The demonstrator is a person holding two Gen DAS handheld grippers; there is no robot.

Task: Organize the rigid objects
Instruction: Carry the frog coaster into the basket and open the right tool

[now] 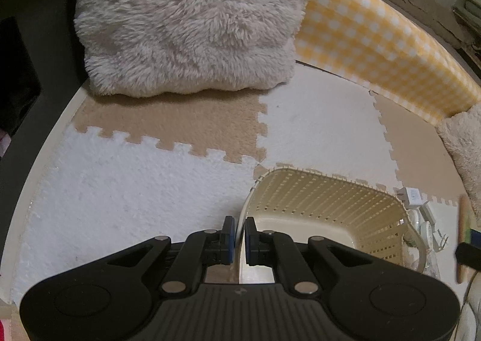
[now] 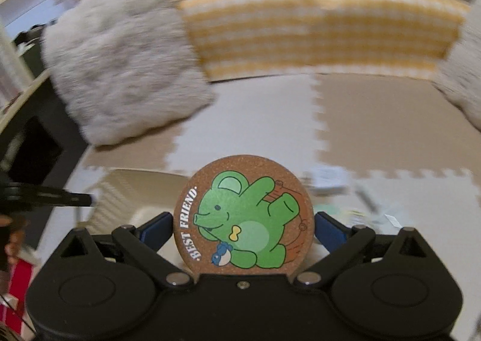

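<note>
A cream slatted plastic basket (image 1: 324,199) stands on the puzzle mat. My left gripper (image 1: 240,235) is shut on the basket's near-left rim, one blue pad on each side of the wall. The basket's visible floor is bare. In the right wrist view my right gripper (image 2: 243,229) is shut on a round cork coaster (image 2: 243,217), which bears a green bear and the words "BEST FRIEND" and stands upright between the blue pads. The basket (image 2: 120,190) shows blurred at lower left there. The coaster (image 1: 461,238) also shows edge-on at the right border of the left wrist view.
A fluffy beige cushion (image 1: 186,19) and a yellow checked pad (image 1: 375,37) lie beyond the beige-and-white foam mat (image 1: 135,178). A white charger (image 1: 413,196) and small loose items (image 1: 427,226) lie just right of the basket. Dark furniture (image 1: 30,70) borders the left side.
</note>
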